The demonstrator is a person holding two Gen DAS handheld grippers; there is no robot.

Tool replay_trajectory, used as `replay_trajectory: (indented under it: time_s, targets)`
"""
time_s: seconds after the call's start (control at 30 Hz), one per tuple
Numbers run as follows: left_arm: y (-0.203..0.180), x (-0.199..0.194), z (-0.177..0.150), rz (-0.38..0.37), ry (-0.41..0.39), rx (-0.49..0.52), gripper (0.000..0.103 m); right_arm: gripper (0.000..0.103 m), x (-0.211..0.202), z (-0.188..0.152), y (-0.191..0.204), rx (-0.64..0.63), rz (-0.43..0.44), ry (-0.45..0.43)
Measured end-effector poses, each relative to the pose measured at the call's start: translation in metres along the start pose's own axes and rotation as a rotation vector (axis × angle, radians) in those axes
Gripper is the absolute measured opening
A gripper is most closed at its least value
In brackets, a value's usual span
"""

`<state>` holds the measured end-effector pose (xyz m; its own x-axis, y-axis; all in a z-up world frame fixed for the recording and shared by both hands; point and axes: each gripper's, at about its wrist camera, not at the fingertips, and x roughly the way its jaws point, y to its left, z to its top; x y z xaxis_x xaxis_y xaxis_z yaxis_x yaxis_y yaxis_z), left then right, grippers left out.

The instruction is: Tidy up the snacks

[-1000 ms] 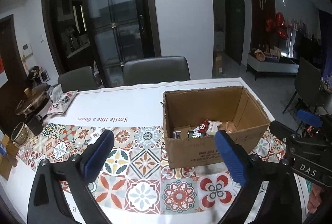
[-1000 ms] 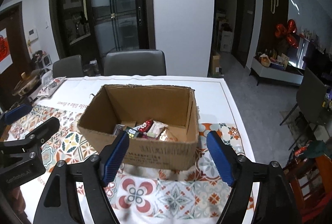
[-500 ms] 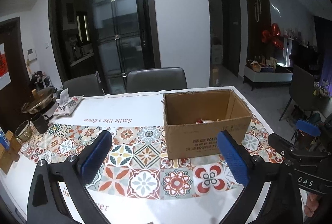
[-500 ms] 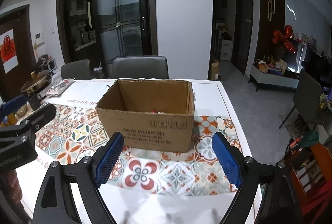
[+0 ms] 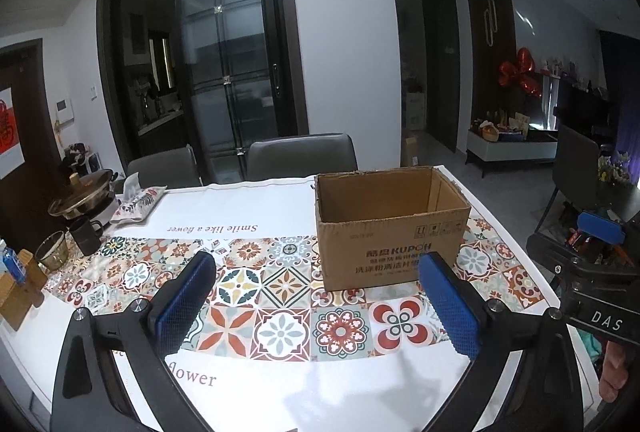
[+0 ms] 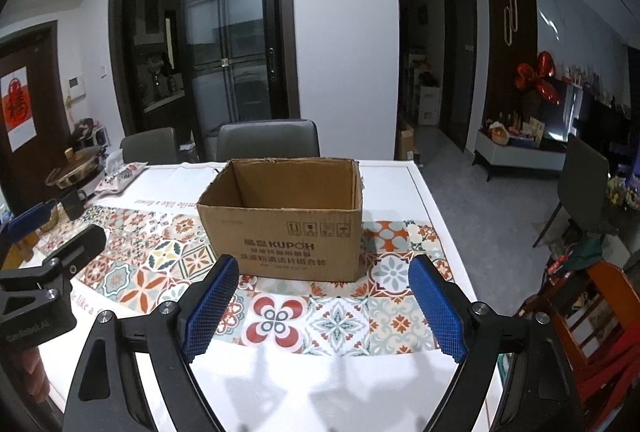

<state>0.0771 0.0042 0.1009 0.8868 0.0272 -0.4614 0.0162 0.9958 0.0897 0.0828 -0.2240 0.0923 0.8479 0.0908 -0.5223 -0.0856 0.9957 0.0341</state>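
Note:
An open brown cardboard box (image 5: pixel 394 232) stands on the patterned tablecloth, right of centre in the left wrist view and centred in the right wrist view (image 6: pixel 286 228). Its inside floor is hidden by the near wall, so no snacks show. My left gripper (image 5: pixel 316 302) is open and empty, low over the table in front of the box. My right gripper (image 6: pixel 322 302) is open and empty, also in front of the box. Each gripper shows at the edge of the other's view: the right one (image 5: pixel 596 256) and the left one (image 6: pixel 44 232).
At the table's far left stand a lidded pot (image 5: pixel 82 193), a black mug (image 5: pixel 86 235), a glass cup (image 5: pixel 51 256) and a printed pouch (image 5: pixel 138 199). Two grey chairs (image 5: pixel 302 155) stand behind the table. The table's right edge drops to the floor (image 6: pixel 452 232).
Both grippers have pulled back and dropped lower, away from the box. The snacks seen inside the box earlier are now hidden behind its near wall.

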Motion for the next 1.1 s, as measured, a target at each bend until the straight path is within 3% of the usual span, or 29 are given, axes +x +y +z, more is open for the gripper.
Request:
replay_trajectory:
  time_s: [0.33, 1.1]
  targets:
    - [0.0, -0.014, 0.002, 0.004, -0.035, -0.009, 0.103, 0.087, -0.012, -0.001, 0.0, -0.004, 0.017, -0.024]
    - [0.002, -0.017, -0.002, 0.001, -0.033, -0.014, 0.103, 0.087, -0.018, -0.001, 0.0, -0.014, 0.004, -0.04]
